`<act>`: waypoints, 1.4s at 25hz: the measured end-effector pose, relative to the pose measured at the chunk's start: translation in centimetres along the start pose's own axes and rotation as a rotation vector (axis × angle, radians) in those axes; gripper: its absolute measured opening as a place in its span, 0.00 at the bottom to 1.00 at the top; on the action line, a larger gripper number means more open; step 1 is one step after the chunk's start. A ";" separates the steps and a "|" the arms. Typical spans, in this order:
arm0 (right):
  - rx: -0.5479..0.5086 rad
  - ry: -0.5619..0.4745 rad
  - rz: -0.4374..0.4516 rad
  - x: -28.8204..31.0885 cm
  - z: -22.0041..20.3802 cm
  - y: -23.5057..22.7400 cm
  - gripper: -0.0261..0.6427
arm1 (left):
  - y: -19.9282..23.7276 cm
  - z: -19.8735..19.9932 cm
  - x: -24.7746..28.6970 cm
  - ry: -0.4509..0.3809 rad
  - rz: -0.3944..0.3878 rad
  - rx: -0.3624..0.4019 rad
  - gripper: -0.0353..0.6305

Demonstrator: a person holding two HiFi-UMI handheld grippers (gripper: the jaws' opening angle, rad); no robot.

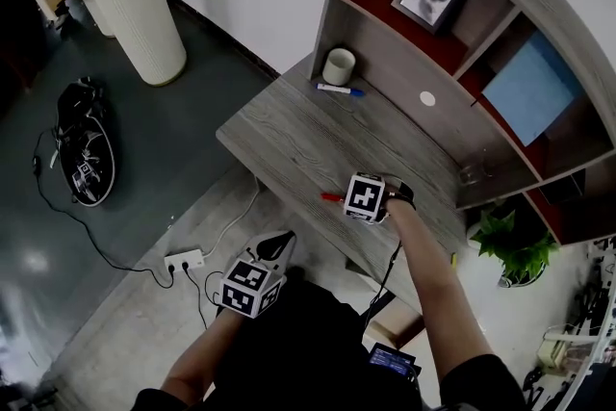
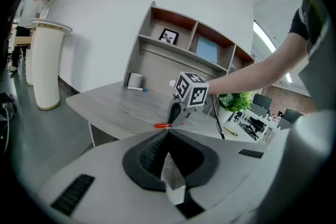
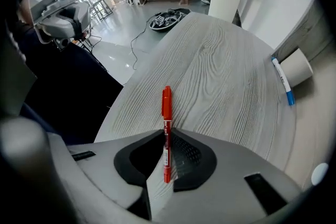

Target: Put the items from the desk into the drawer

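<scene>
Right tongs: my right gripper (image 3: pixel 167 132) points down at the desk (image 1: pixel 289 135); its two jaws pinch the red pen (image 3: pixel 166 107) near one end
Left tongs: my left gripper (image 2: pixel 168 132) hangs just off the front edge of the desk; its jaws are pressed together with nothing in them
Where the pen is: low on the desk top near the front edge; most of it sticks out past the jaws
Other things: a blue pen (image 1: pixel 339 89) and a white cup (image 1: pixel 339 66) sit at the back by the shelf, well apart from my grip
Step now: I think I am picking up the red pen; I cannot see the drawer in any view
How to do it well: squeeze firmly, since the pen is thin and round and could roll out; lift straight up so it does not drag; use my free left gripper for the drawer
Watch out: I hold it near one end, so the long end may dip as it rises
</scene>
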State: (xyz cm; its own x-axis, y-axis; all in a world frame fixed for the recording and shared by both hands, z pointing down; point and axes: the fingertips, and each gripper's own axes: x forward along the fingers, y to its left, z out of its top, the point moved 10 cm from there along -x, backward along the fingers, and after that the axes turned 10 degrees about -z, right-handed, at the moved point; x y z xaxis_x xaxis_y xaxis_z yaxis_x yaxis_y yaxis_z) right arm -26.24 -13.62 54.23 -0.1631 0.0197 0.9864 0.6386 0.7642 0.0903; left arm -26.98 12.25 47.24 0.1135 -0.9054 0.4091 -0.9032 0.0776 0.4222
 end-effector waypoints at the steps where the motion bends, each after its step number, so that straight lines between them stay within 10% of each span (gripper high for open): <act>1: 0.014 -0.003 -0.013 -0.1 0.0 -0.1 0.12 | 0.0 0.0 -0.1 -0.001 0.004 0.001 0.08; 16: 0.108 -0.038 -0.135 -0.7 -0.2 1.4 0.12 | -0.4 0.2 -0.3 -0.004 -0.029 0.041 0.08; 35: 0.703 -0.344 -0.214 -7.0 -6.2 6.4 0.12 | -4.0 0.5 4.1 0.093 -0.269 0.141 0.08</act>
State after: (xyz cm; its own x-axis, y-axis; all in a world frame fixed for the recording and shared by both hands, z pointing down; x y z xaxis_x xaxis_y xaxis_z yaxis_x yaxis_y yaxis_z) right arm -16.31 -12.88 48.81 -0.5235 -0.0635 0.8496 -0.0363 0.9980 0.0522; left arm -23.11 7.99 46.78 0.3877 -0.8429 0.3731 -0.8834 -0.2241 0.4116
